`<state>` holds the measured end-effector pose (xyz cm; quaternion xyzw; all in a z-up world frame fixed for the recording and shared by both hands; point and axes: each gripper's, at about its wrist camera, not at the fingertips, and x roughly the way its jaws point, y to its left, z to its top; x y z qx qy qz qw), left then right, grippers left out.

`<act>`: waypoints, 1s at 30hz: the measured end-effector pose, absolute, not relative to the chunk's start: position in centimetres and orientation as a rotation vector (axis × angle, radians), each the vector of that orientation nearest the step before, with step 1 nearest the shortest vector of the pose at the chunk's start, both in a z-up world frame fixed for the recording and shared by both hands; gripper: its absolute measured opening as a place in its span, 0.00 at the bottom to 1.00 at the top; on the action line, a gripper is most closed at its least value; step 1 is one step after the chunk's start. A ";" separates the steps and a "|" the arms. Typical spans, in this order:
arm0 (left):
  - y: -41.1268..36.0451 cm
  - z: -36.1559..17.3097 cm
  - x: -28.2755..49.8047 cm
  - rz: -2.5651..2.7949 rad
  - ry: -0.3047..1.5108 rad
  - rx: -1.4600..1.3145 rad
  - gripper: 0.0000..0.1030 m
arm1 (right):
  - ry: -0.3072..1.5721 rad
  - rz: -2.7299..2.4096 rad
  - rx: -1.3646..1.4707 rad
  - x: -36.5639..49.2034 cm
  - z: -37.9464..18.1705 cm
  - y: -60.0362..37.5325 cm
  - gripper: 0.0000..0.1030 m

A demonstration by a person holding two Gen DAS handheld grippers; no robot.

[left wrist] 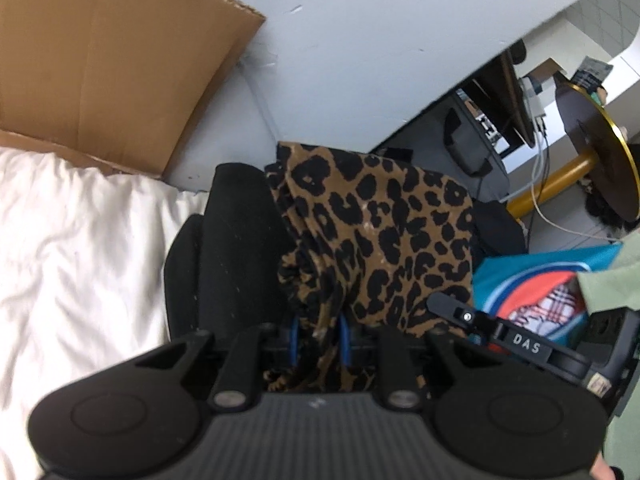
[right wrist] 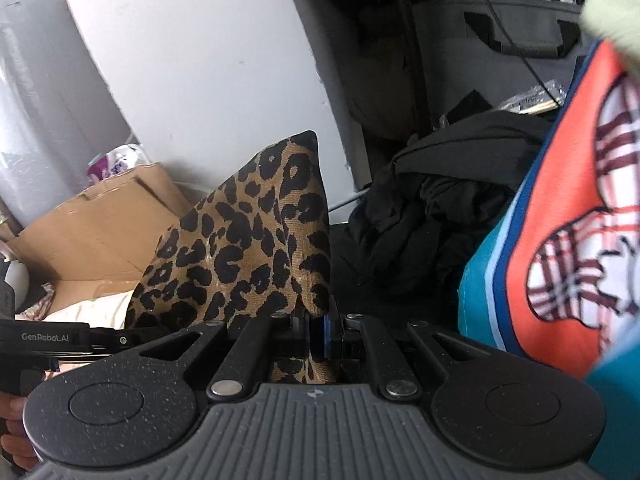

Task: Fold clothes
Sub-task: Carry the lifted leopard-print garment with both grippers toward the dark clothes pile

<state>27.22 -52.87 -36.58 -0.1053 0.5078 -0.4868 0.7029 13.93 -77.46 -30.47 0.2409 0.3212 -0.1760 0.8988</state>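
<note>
A leopard-print garment (left wrist: 372,236) hangs bunched between both grippers. My left gripper (left wrist: 320,340) is shut on a gathered fold of it, the blue pads (left wrist: 345,340) pressing the cloth from both sides. My right gripper (right wrist: 318,332) is shut on another edge of the same leopard-print garment (right wrist: 248,252), which rises in a peak above the fingers. The right gripper shows at the lower right of the left wrist view, and the left gripper shows at the left edge of the right wrist view. Both point downward.
White bedding (left wrist: 76,264) lies at the left with a cardboard box (left wrist: 108,60) behind it. A black cushion (left wrist: 228,248) sits beside the garment. Dark clothes (right wrist: 436,208) are heaped at the right. A person's teal and orange printed shirt (right wrist: 560,216) fills the right edge. A grey wall (left wrist: 360,48) stands behind.
</note>
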 end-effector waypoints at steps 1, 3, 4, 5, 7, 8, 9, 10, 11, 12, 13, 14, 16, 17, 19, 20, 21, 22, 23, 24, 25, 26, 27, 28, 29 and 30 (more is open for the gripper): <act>-53.0 -36.7 27.4 -1.078 1.130 -0.234 0.19 | 0.668 -0.363 0.502 14.4 -30.7 -77.8 0.05; -53.3 -37.0 27.9 -1.066 1.133 -0.236 0.19 | 0.677 -0.360 0.504 15.1 -31.0 -78.1 0.05; -53.4 -37.1 28.1 -1.060 1.137 -0.241 0.19 | 0.681 -0.360 0.506 15.5 -31.2 -78.3 0.04; -53.5 -37.2 28.3 -1.053 1.141 -0.243 0.19 | 0.685 -0.360 0.509 15.9 -31.5 -78.5 0.05; -53.6 -37.4 28.6 -1.042 1.146 -0.242 0.19 | 0.693 -0.361 0.515 16.7 -31.9 -78.8 0.05; -53.7 -37.5 28.8 -1.038 1.147 -0.241 0.19 | 0.697 -0.363 0.517 17.0 -32.1 -78.9 0.05; -53.9 -37.5 29.0 -1.035 1.149 -0.240 0.19 | 0.700 -0.365 0.516 17.3 -32.3 -79.0 0.05; -54.0 -37.6 29.2 -1.031 1.151 -0.239 0.19 | 0.704 -0.366 0.515 17.6 -32.4 -79.0 0.05; -54.2 -37.7 29.5 -1.028 1.153 -0.239 0.19 | 0.707 -0.368 0.514 17.8 -32.6 -79.1 0.05; -54.3 -37.8 29.7 -1.025 1.156 -0.239 0.19 | 0.711 -0.369 0.517 18.0 -32.9 -79.2 0.04; -54.5 -37.9 29.8 -1.023 1.155 -0.232 0.19 | 0.714 -0.371 0.523 18.2 -33.0 -79.4 0.04; -54.7 -38.0 30.0 -1.021 1.154 -0.225 0.19 | 0.716 -0.372 0.529 18.3 -33.2 -79.5 0.04; -55.0 -38.2 30.3 -1.017 1.158 -0.225 0.19 | 0.717 -0.380 0.532 18.7 -33.6 -79.8 0.04; -55.2 -38.3 30.5 -1.014 1.158 -0.223 0.19 | 0.718 -0.383 0.532 18.9 -33.8 -79.9 0.04; -55.4 -38.5 30.9 -1.009 1.165 -0.216 0.19 | 0.720 -0.386 0.525 19.3 -34.1 -80.0 0.04; -55.5 -38.6 31.1 -1.006 1.170 -0.212 0.19 | 0.722 -0.387 0.526 19.5 -34.3 -80.2 0.04; -55.6 -38.7 31.2 -1.003 1.175 -0.208 0.19 | 0.724 -0.387 0.528 19.6 -34.5 -80.3 0.05; -55.7 -38.9 31.4 -0.996 1.180 -0.199 0.19 | 0.725 -0.388 0.529 19.8 -34.7 -80.4 0.05; -55.9 -39.0 31.4 -0.987 1.182 -0.181 0.19 | 0.728 -0.393 0.523 19.9 -34.8 -80.5 0.05; -56.1 -39.2 31.5 -0.979 1.183 -0.163 0.19 | 0.732 -0.398 0.515 20.1 -35.0 -80.5 0.07; -56.2 -39.4 31.5 -0.967 1.184 -0.145 0.20 | 0.740 -0.411 0.487 20.4 -35.1 -80.4 0.08; -56.3 -39.6 31.5 -0.955 1.186 -0.127 0.20 | 0.749 -0.426 0.452 20.7 -35.1 -80.2 0.11; -56.5 -39.7 31.5 -0.942 1.191 -0.112 0.22 | 0.754 -0.442 0.418 20.8 -35.1 -80.0 0.13; -56.6 -39.7 31.5 -0.935 1.200 -0.105 0.23 | 0.753 -0.453 0.395 20.8 -35.0 -79.8 0.14; -56.7 -39.7 31.6 -0.927 1.210 -0.098 0.24 | 0.746 -0.460 0.384 20.6 -34.8 -79.7 0.14; -56.7 -39.7 31.8 -0.920 1.223 -0.104 0.26 | 0.737 -0.467 0.377 20.4 -34.6 -79.6 0.14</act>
